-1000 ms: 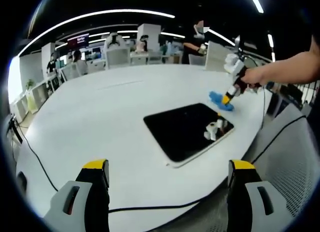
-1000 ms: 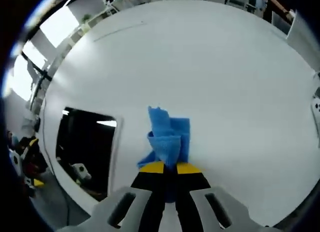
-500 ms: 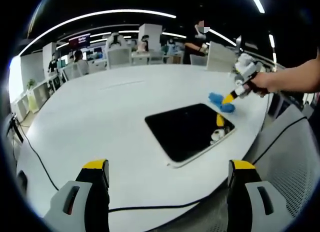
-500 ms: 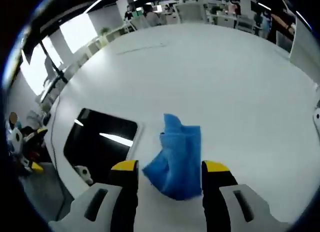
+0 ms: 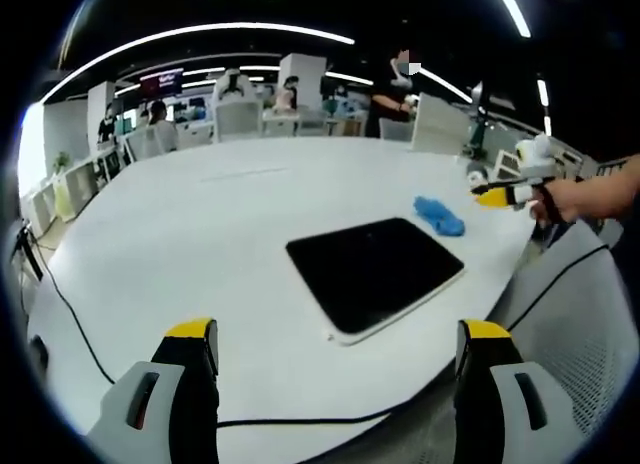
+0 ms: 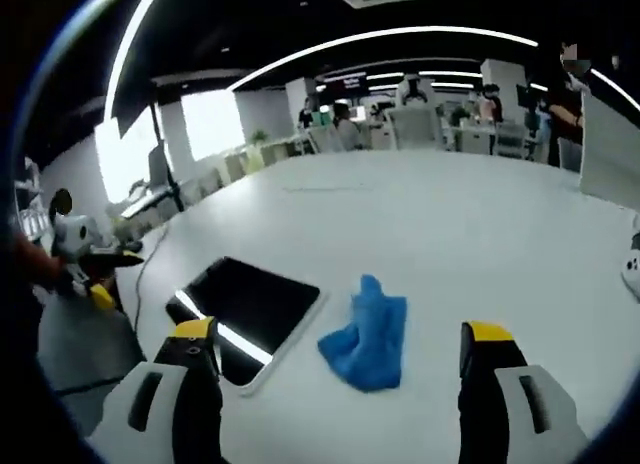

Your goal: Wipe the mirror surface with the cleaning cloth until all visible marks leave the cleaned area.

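Nearest in the left gripper view, left gripper (image 5: 335, 384) with jaws spread wide and nothing between them, above the near edge of the white table (image 5: 200, 234). Beyond it, mirror (image 5: 374, 270) lying flat on the table, dark glass up. Just past the mirror's far corner, blue cleaning cloth (image 5: 438, 215) crumpled on the tabletop, apart from the frame. Farther off beside the cloth, right gripper (image 5: 497, 194) held in a hand (image 5: 568, 197), off the cloth

In the right gripper view, right gripper (image 6: 340, 384) released, jaws parted and empty, cleaning cloth (image 6: 368, 331) lying beyond them, just beside the mirror (image 6: 252, 302)
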